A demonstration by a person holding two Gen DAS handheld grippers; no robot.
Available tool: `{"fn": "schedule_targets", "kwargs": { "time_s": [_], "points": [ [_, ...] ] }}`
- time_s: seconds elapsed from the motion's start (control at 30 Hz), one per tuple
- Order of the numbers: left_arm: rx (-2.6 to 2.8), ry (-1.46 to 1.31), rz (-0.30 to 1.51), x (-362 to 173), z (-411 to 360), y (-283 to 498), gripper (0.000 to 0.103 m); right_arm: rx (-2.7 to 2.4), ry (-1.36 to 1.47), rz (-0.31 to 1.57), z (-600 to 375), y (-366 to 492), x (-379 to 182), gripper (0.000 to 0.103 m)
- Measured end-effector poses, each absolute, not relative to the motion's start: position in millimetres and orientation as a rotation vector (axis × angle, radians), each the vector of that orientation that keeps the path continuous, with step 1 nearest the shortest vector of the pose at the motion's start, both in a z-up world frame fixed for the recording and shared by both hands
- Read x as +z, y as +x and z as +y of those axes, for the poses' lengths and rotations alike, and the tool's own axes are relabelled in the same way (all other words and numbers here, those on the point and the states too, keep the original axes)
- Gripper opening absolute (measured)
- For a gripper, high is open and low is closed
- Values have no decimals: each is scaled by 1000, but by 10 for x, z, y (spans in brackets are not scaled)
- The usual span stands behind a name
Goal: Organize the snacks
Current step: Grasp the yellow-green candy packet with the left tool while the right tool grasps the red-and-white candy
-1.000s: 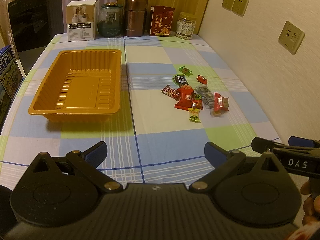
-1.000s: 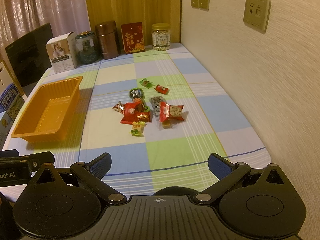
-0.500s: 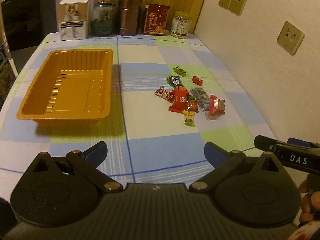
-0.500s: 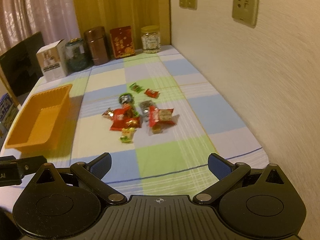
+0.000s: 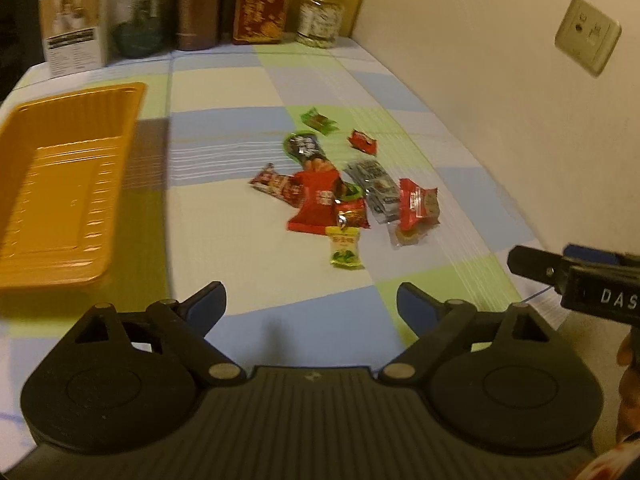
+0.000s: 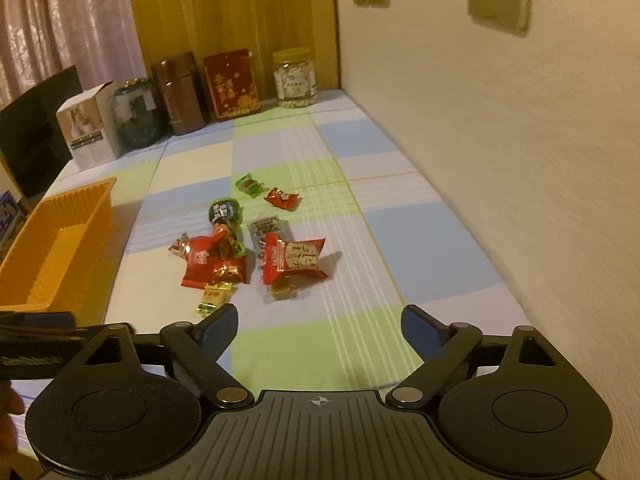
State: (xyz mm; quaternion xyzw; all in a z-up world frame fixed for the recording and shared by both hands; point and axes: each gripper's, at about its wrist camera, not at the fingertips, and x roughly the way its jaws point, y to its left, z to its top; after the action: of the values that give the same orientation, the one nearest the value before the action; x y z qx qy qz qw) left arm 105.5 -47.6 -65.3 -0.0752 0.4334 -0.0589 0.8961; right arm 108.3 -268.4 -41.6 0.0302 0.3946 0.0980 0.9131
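Observation:
A pile of wrapped snacks (image 5: pixel 336 188) lies on the checked tablecloth, mostly red packets, with a yellow-green candy (image 5: pixel 344 247) nearest me. It shows in the right wrist view too (image 6: pixel 256 248). An empty orange tray (image 5: pixel 60 184) sits to the left, also seen in the right wrist view (image 6: pixel 52 248). My left gripper (image 5: pixel 311 304) is open and empty, short of the pile. My right gripper (image 6: pixel 319 322) is open and empty, just short of the pile; it also shows at the right edge of the left wrist view (image 5: pixel 532 262).
A white box (image 5: pixel 76 24), a glass jar (image 5: pixel 138 20), a brown canister (image 5: pixel 198 6), a red packet (image 5: pixel 262 8) and a clear jar (image 5: pixel 320 16) stand along the far edge. A wall (image 5: pixel 520 100) with sockets borders the table on the right.
Both grippers have moved forward toward the snack pile, which now looks larger and nearer. The left view has swung right, so the tray sits further left. Both stay open.

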Motion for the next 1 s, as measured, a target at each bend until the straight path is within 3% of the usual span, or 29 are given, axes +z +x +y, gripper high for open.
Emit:
{"fn": "schedule_targets", "kwargs": {
  "time_s": [0.7, 0.77, 1.0],
  "points": [
    [-198, -64, 901, -1254, -901, 1762, 35, 414, -28, 969, -2585, 1927, -1036, 69],
    [-199, -38, 895, -1256, -895, 1764, 24, 422, -29, 979, -2536, 1973, -1076, 67],
    [-179, -40, 884, -1229, -686, 1668, 17, 374, -80, 954, -2477, 2093, -1106, 63]
  ]
}}
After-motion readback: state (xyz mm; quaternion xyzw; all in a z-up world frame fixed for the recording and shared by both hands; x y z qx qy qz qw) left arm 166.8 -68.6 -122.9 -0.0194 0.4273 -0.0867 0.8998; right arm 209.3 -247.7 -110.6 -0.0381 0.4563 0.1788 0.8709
